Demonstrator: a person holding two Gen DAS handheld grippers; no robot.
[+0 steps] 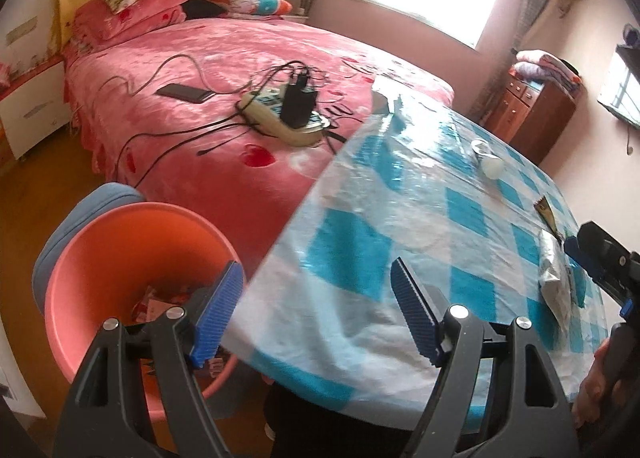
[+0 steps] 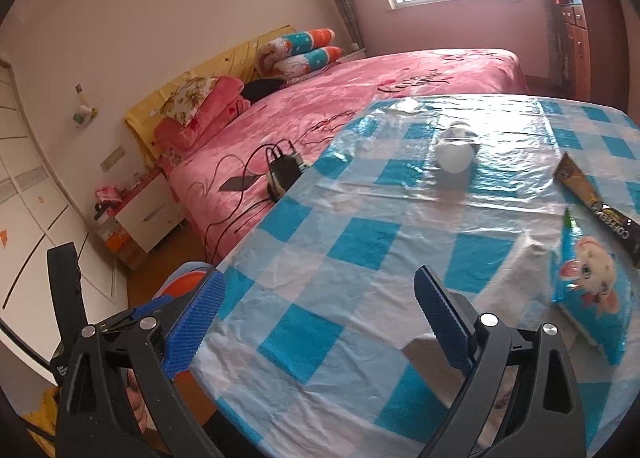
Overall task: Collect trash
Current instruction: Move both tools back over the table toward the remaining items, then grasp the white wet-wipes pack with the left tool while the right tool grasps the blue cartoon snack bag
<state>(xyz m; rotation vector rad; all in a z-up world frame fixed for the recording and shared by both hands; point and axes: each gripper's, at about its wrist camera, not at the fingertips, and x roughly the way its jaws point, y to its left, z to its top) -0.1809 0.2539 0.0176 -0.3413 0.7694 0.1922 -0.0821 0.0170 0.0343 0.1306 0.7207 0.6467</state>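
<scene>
**Both claws empty above the checked surface, wrappers next**

Left claw (image 1: 316, 310) hangs with its blue pads spread wide and nothing between them, straddling the near edge of the surface (image 1: 360, 242), with the pink bin (image 1: 120, 242) just below and to its left. Right claw (image 2: 320, 326) is likewise spread and empty, over the near part of the same blue-and-white checked cloth.

Trash left on the surface sits toward the right side: a blue snack packet (image 2: 592, 282) printed with a cartoon pig, a dark coffee sachet (image 2: 588, 193) just beyond it, and farther back a small white cup lying on its side (image 2: 454, 153). Some scraps already lie in the bin.

The likely step is a pick of the snack packet with the right claw, which is nearest. The packet lies flat, its long axis running from near-right to far-left toward the sachet, so it is probably best to turn the claw across the short width and pinch a raised edge or corner rather than press down on slippery film. The sachet is slim, and its long axis runs from the far side toward the near right. The cup's mouth seems to face the camera; it may roll if nudged.
</scene>
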